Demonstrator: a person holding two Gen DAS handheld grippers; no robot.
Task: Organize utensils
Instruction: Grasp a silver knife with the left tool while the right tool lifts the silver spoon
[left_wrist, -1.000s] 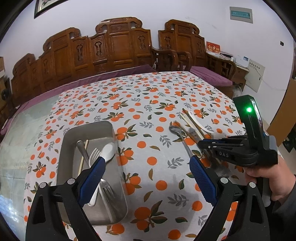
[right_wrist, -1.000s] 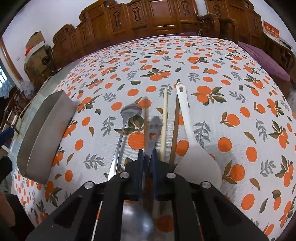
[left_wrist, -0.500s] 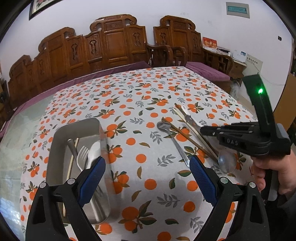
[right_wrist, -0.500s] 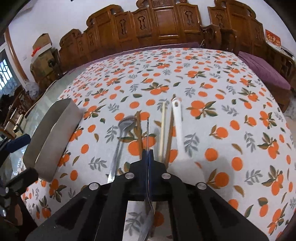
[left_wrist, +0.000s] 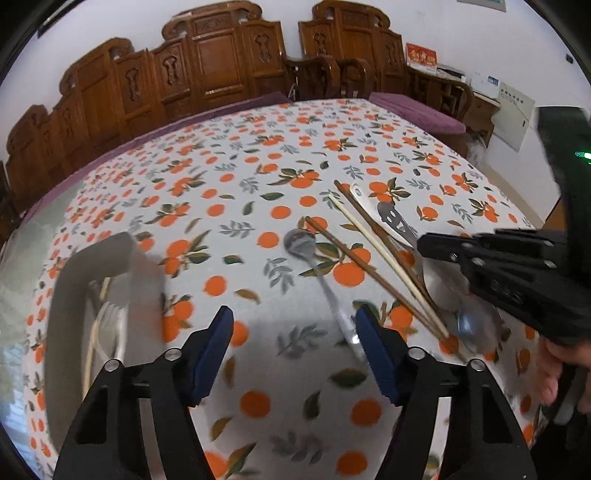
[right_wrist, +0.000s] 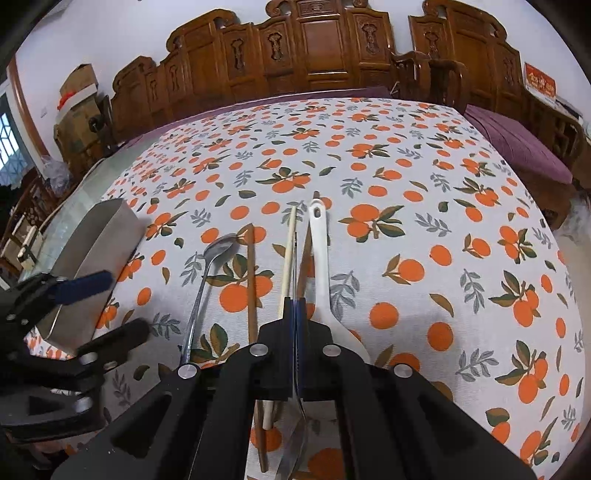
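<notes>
My right gripper (right_wrist: 295, 306) is shut on a metal spoon (right_wrist: 294, 258), held edge-on above the tablecloth; the spoon's pierced handle (left_wrist: 397, 223) and bowl (left_wrist: 476, 325) show in the left wrist view beside the right gripper body (left_wrist: 517, 273). Under it lie a white spatula (right_wrist: 321, 266), a pale chopstick (right_wrist: 288, 266), brown chopsticks (right_wrist: 251, 280) and a second metal spoon (right_wrist: 210, 266). My left gripper (left_wrist: 293, 347) is open and empty, hovering between the steel tray (left_wrist: 74, 295) and the second spoon (left_wrist: 317, 266). The tray holds a fork (left_wrist: 110, 325) and a chopstick.
The table has an orange-print cloth (right_wrist: 424, 221). Carved wooden chairs (right_wrist: 317, 48) line the far edge. A purple cushioned bench (right_wrist: 524, 147) stands at the right. Boxes (right_wrist: 77, 88) are stacked at the far left.
My right gripper has lifted the metal spoon off the cloth and turned it edge-on. My left gripper has moved right, away from the tray, toward the loose utensils.
</notes>
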